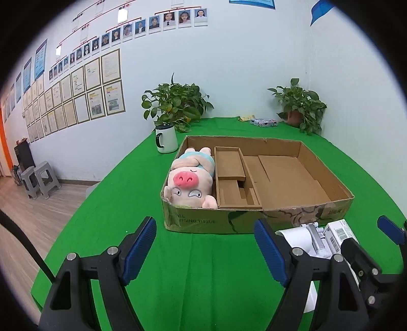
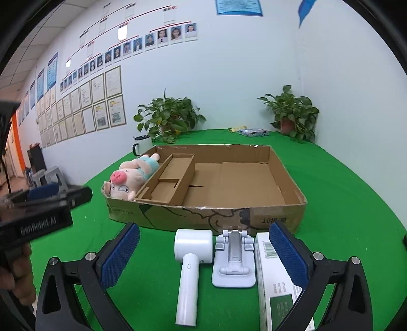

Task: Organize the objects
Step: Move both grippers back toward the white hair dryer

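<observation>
White plastic worries us: both our left tongs [image 1: 204, 250] and right tongs [image 2: 203, 257] gape empty, and the dryer-shaped gadget [image 2: 189, 267] at six o'clock of the cardboard box [image 2: 203, 216] could slip when pinched.

Plush pig [image 2: 129, 178] lay in box [image 2: 203, 214], 9 o'clock compartment. Mug [image 1: 166, 138] behind box at 11. Handheld device [image 2: 190, 259], stand [image 2: 234, 262], carton [image 2: 274, 280] before box at 6.

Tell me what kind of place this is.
Probably an office room set up for recording: a wall of framed certificates under rows of staff portrait photos, grey plastic stools on wood flooring, and a green-clothed table.
</observation>
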